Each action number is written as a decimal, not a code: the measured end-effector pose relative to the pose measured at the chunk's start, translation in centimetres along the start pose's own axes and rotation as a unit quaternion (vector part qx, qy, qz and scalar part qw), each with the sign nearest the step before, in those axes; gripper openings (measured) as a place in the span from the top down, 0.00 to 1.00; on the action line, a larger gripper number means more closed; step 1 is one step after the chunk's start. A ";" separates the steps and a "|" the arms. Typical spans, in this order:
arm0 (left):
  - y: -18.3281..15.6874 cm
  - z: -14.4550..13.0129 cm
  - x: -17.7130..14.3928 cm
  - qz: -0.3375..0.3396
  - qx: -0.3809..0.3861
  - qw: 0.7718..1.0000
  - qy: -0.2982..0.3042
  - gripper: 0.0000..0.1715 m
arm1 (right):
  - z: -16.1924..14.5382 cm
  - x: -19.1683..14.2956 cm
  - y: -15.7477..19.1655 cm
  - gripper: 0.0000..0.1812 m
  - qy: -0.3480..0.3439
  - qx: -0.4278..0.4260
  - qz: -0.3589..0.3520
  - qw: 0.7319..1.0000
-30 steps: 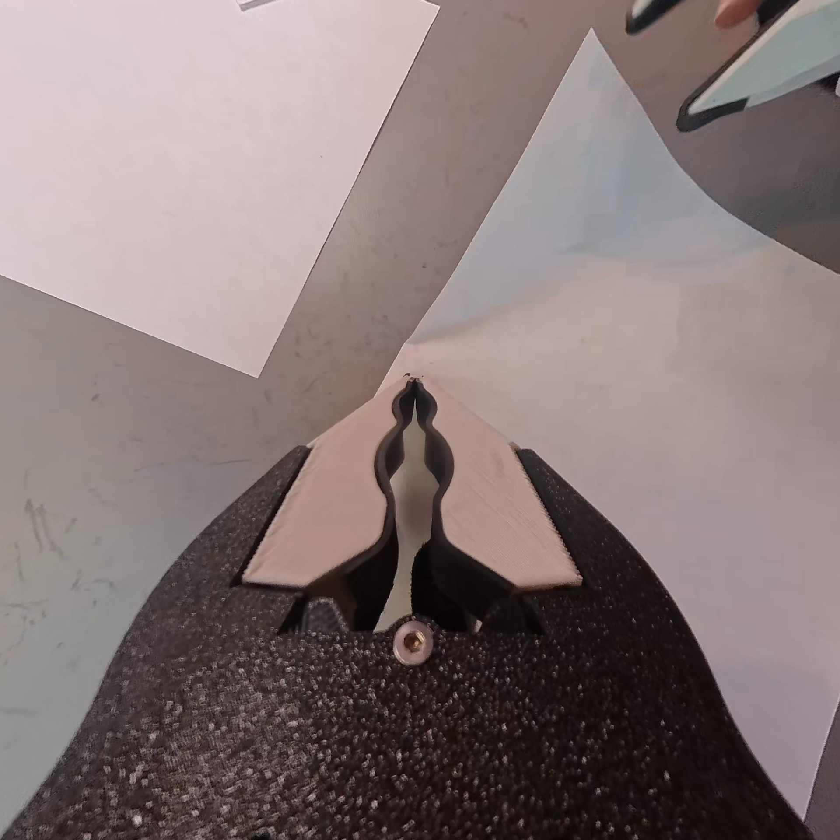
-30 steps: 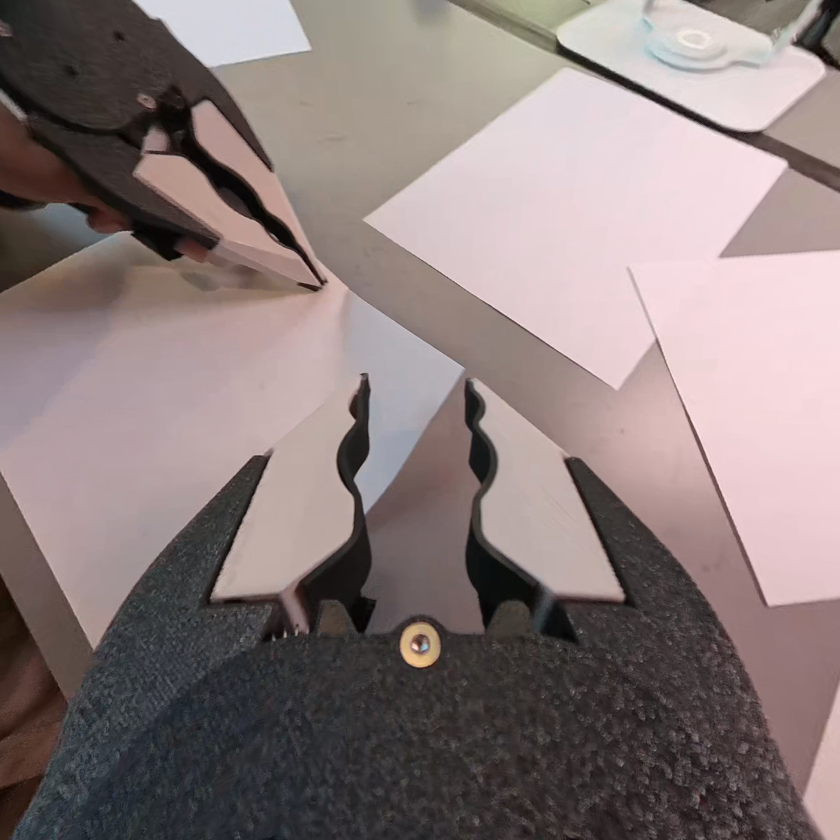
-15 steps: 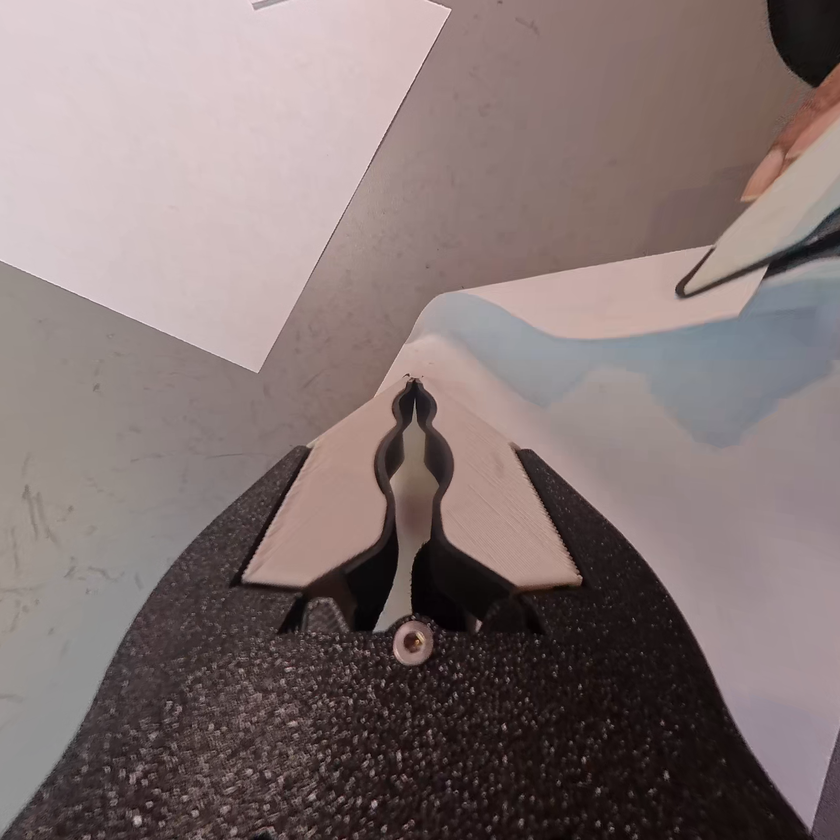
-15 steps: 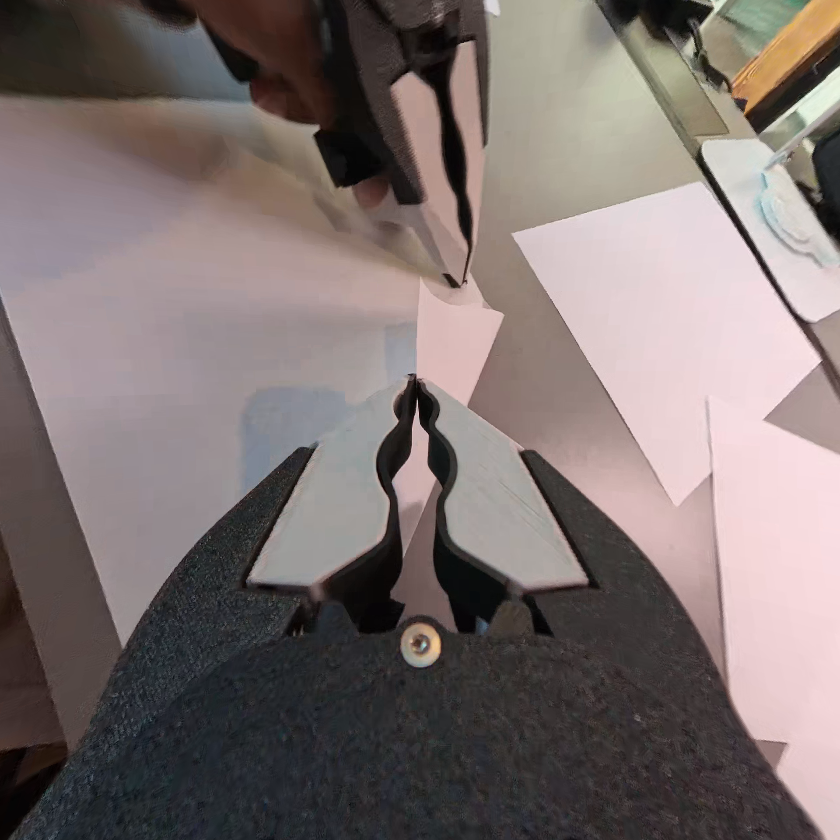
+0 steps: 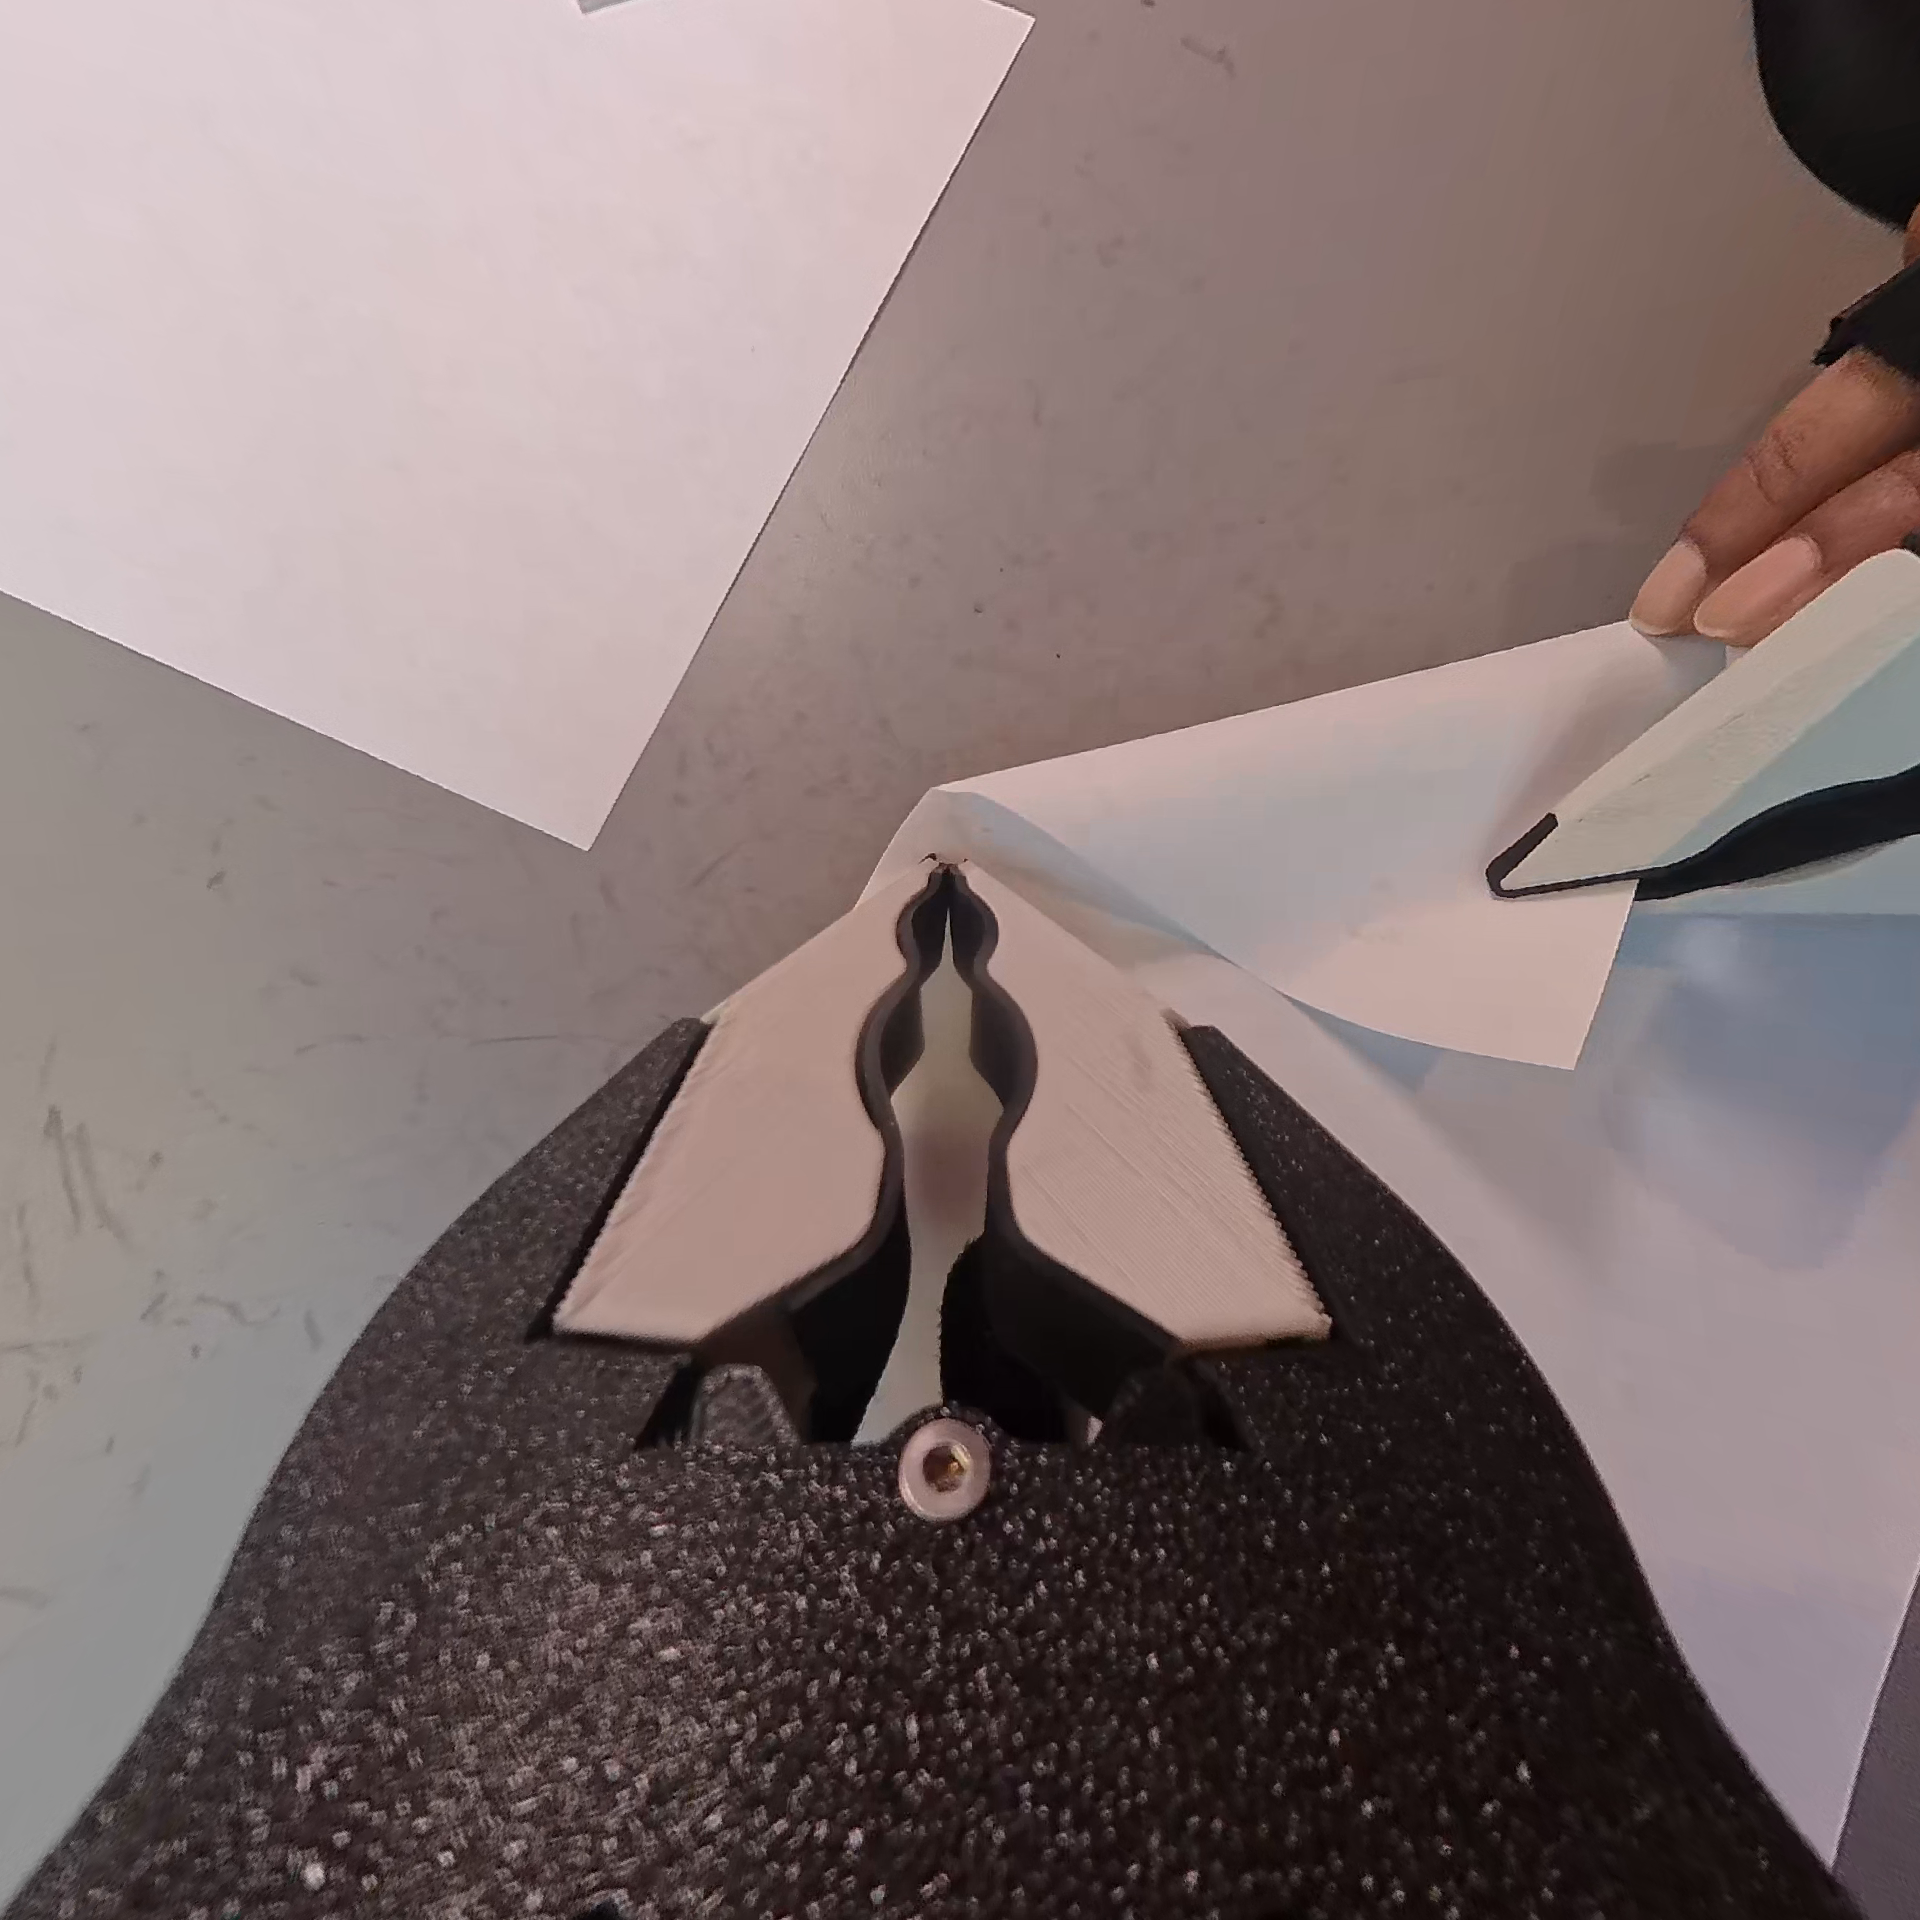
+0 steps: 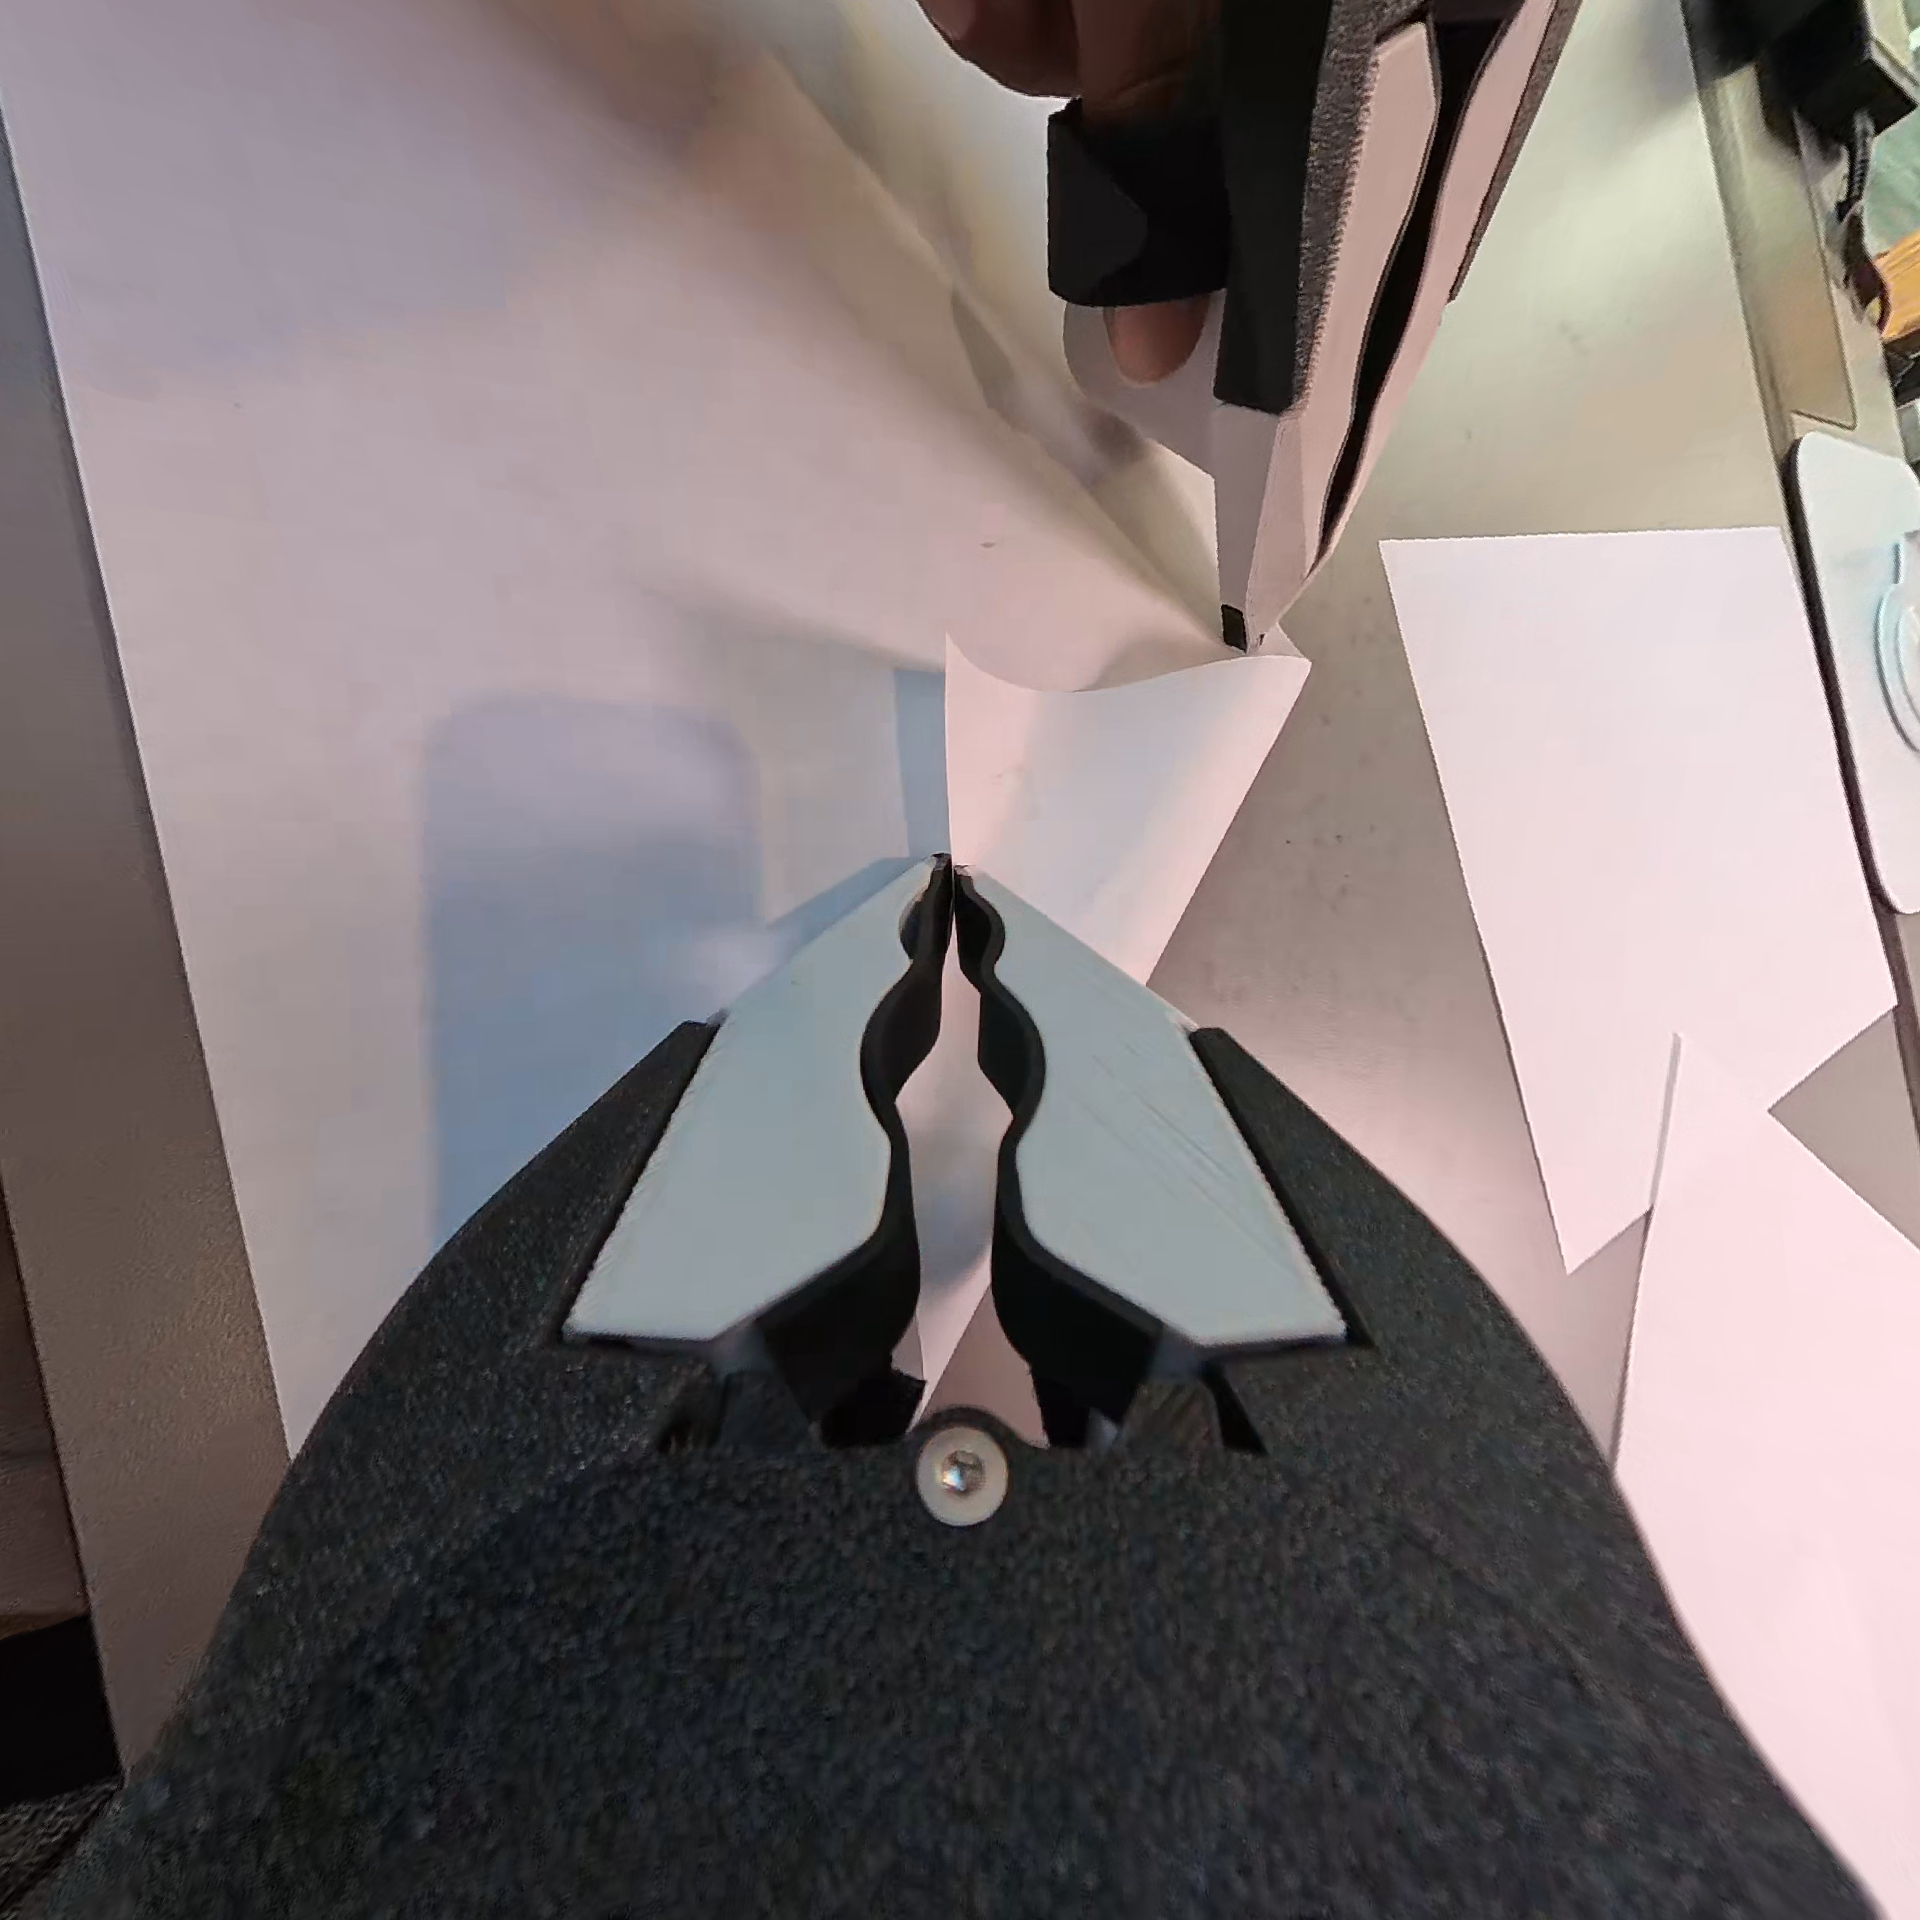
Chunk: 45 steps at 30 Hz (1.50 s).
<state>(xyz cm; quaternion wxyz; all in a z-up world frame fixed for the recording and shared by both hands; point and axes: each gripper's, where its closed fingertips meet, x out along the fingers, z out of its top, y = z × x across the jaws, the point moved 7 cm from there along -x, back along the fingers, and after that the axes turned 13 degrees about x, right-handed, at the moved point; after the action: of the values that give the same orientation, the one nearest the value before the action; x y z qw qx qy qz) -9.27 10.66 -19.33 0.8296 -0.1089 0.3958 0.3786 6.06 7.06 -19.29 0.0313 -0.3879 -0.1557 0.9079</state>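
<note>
Two grippers pinch one white sheet (image 5: 1299, 914) on a grey worktop (image 5: 1195, 416). The left gripper (image 5: 943, 871) has its fingers (image 5: 769, 1132) clenched on a raised ridge of the sheet, with paper showing in the slot between them back to the screw. The right gripper (image 6: 951, 868) is likewise clenched on the sheet's edge, its tips meeting with paper caught between them. In the right wrist view the left gripper (image 6: 1242, 634) comes down from above, ahead and right of the right fingers (image 6: 790, 1143), and a curled flap of paper spans the gap between the two sets of tips. In the left wrist view the right gripper (image 5: 1507, 883) lies ahead and far to the right, lying over a folded-over corner of the sheet, with a hand (image 5: 1787, 499) just behind it touching the paper's edge.

The sheet is thin, smooth and matte, bent into soft curves and a sharp crease at the left tips. The fingers are pale ribbed plastic with wavy black inner pads, set in speckled black bodies. The worktop is scuffed and scratched.

A second sheet (image 5: 416, 343) lies flat ahead and left of the left fingers, apart from the held one. More sheets (image 6: 1621, 852) lie right of the right fingers, overlapping, beside a pale rounded tray (image 6: 1860, 644) at the far right.
</note>
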 end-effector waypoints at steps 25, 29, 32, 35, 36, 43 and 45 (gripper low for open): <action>1.6 1.8 0.5 -0.095 -0.032 0.995 -0.016 1.00 | 0.2 0.3 -0.1 1.00 0.017 -0.012 -0.001 1.000; 1.5 1.4 0.7 -0.086 -0.023 0.996 -0.008 1.00 | 0.3 0.3 -0.2 1.00 0.018 -0.015 -0.001 1.000; 1.4 1.2 0.8 -0.075 -0.006 0.997 -0.003 1.00 | 0.2 0.3 -0.2 1.00 0.018 -0.014 -0.001 1.000; 1.2 0.9 0.8 -0.060 0.022 0.998 -0.008 1.00 | 0.2 0.3 -0.1 1.00 0.018 -0.015 -0.004 1.000; 1.1 0.8 0.7 -0.055 0.033 0.998 -0.010 1.00 | 0.2 0.3 -0.1 1.00 0.018 -0.015 -0.004 1.000; 0.8 0.8 -0.4 -0.042 0.054 0.997 -0.035 1.00 | 0.2 0.3 -0.1 1.00 0.019 -0.017 -0.003 1.000; 0.9 0.6 -0.3 -0.043 0.052 0.997 -0.032 1.00 | 0.3 0.3 -0.1 1.00 0.020 -0.018 -0.003 1.000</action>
<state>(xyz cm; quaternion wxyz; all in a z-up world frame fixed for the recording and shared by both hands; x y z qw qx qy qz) -9.68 11.38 -18.62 0.8621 -0.0705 0.3828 0.3245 5.66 7.18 -19.28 0.0302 -0.4056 -0.1731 0.8970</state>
